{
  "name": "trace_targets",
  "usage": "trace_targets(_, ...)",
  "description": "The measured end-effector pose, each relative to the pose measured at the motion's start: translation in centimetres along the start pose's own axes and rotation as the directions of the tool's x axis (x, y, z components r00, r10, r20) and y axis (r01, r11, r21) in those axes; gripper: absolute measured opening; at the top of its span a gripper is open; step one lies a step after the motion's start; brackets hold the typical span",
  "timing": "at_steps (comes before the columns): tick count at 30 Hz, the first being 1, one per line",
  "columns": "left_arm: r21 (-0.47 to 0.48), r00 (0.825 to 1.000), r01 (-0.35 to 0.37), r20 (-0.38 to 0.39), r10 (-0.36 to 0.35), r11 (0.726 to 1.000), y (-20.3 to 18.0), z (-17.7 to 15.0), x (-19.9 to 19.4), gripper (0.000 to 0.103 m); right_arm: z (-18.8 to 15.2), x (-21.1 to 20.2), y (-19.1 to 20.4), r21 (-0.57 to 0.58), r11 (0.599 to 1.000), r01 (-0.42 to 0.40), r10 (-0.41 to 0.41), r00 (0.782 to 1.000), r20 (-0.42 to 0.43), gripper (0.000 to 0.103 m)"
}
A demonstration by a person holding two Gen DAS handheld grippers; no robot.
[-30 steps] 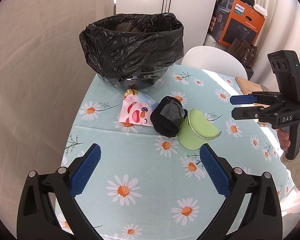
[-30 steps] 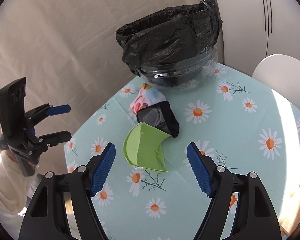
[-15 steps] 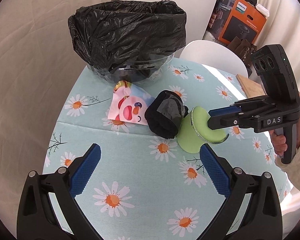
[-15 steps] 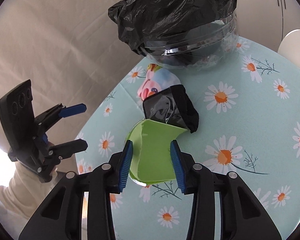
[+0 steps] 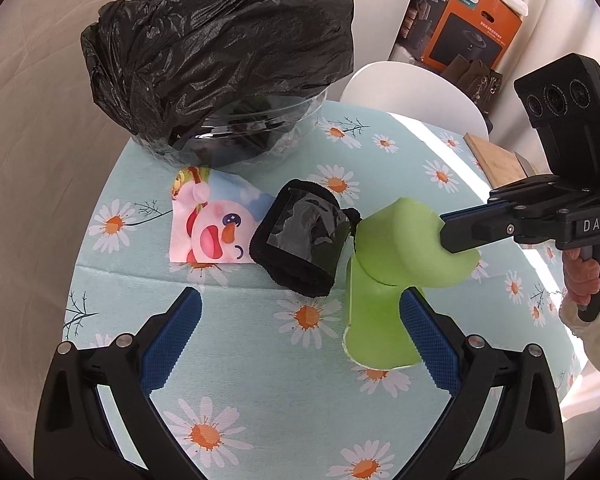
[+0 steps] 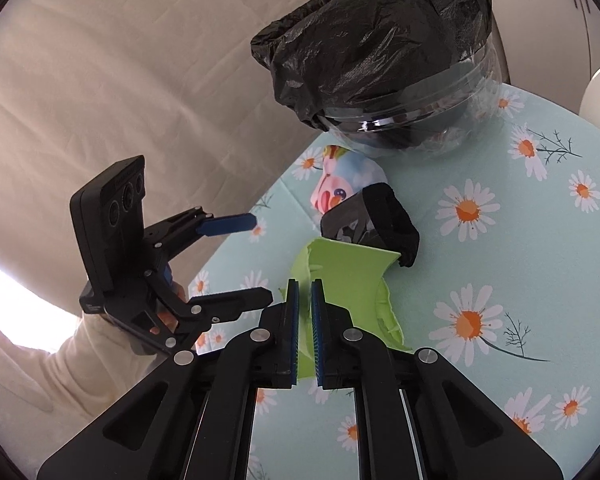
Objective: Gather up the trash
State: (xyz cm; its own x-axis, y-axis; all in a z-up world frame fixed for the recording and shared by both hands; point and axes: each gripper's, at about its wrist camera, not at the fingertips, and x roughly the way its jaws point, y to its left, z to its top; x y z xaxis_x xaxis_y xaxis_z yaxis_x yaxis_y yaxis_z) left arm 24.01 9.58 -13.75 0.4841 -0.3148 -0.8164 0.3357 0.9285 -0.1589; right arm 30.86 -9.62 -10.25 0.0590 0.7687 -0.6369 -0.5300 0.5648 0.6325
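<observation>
right gripper (image 6: pixel 305 292) clamped; left gripper (image 5: pixel 300 334) spread.

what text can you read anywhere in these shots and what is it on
"DAS": on the body of the right gripper, which pinches the green cup.
"PHILIPS": on the orange box behind the table.
The smaller print on that box is too blurred to read.
No text shows in the right wrist view.

We see a home dining corner, daisy-print tablecloth (image 5: pixel 260 360), white chair (image 5: pixel 412 88), boxed Philips appliance (image 5: pixel 470 28), beige curtain (image 5: pixel 32 120)
</observation>
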Motion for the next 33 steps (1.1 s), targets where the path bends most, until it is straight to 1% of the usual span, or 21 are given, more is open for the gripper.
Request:
trace_targets(4, 0.027, 0.999, 0.02, -0.028, -0.019, 0.999, -0.8, -0.1, 1.4, 0.097, -0.1, -2.1, 0.4, -0.003, 1.0, 0.016, -0.016, 0.999, 0.047, 0.006)
trace_targets(7, 0.041, 0.997, 0.052, -0.05, -0.05, 0.998, -1.4, -0.5, 2.4, 0.097, -0.3, -4.0, 1.0, -0.017, 0.999, 0.032, -0.031, 0.996, 0.082, 0.004)
trace_targets(9, 0.049, 0.996, 0.064, -0.058, -0.061, 0.997, -2.1, -0.9, 2.9, 0.097, -0.4, -5.6, 1.6, -0.035, 0.997, 0.074, -0.069, 0.991, 0.115, 0.003)
trace_targets(10, 0.05, 0.996, 0.063, -0.061, -0.06, 0.997, -2.5, -1.0, 3.1, 0.097, -0.4, -6.2, 1.9, -0.042, 0.996, 0.08, -0.074, 0.989, 0.13, 0.002)
trace_targets(12, 0.059, 0.994, 0.092, -0.071, -0.087, 0.994, -3.4, -1.1, 3.5, 0.097, -0.6, -7.6, 2.2, -0.051, 0.995, 0.085, -0.076, 0.984, 0.163, 0.002)
trace_targets(13, 0.068, 0.993, 0.103, -0.071, -0.098, 0.992, -4.0, -1.2, 3.6, 0.097, -0.6, -8.0, 2.3, -0.053, 0.995, 0.084, -0.074, 0.983, 0.17, 0.002)
trace_targets(17, 0.101, 0.988, 0.133, -0.088, -0.124, 0.986, -6.0, -1.3, 4.3, 0.097, -1.3, -9.2, 2.0, -0.032, 0.993, 0.115, -0.107, 0.975, 0.197, 0.002)
trace_targets(20, 0.129, 0.986, 0.145, -0.098, -0.133, 0.981, -7.0, -1.3, 4.4, 0.097, -2.5, -9.5, 1.4, 0.002, 0.989, 0.147, -0.145, 0.969, 0.199, 0.002)
trace_targets(23, 0.142, 0.983, 0.162, -0.108, -0.147, 0.977, -7.7, -1.2, 4.6, 0.097, -3.9, -9.1, 0.5, 0.03, 0.981, 0.19, -0.192, 0.965, 0.176, 0.005)
trace_targets(26, 0.151, 0.981, 0.17, -0.117, -0.153, 0.974, -8.2, -1.2, 5.0, 0.097, -5.4, -8.5, -0.8, 0.068, 0.975, 0.21, -0.218, 0.964, 0.154, 0.005)
trace_targets(28, 0.144, 0.979, 0.182, -0.122, -0.165, 0.973, -8.4, -1.2, 5.3, 0.097, -6.1, -8.2, -1.5, 0.086, 0.972, 0.22, -0.231, 0.963, 0.14, 0.006)
trace_targets(30, 0.123, 0.973, 0.21, -0.127, -0.195, 0.97, -8.5, -1.1, 5.6, 0.097, -6.5, -7.9, -2.0, 0.093, 0.967, 0.237, -0.248, 0.96, 0.127, 0.006)
trace_targets(33, 0.117, 0.972, 0.213, -0.125, -0.198, 0.97, -9.0, -1.3, 5.9, 0.097, -6.8, -7.7, -2.9, 0.11, 0.96, 0.258, -0.269, 0.957, 0.111, 0.007)
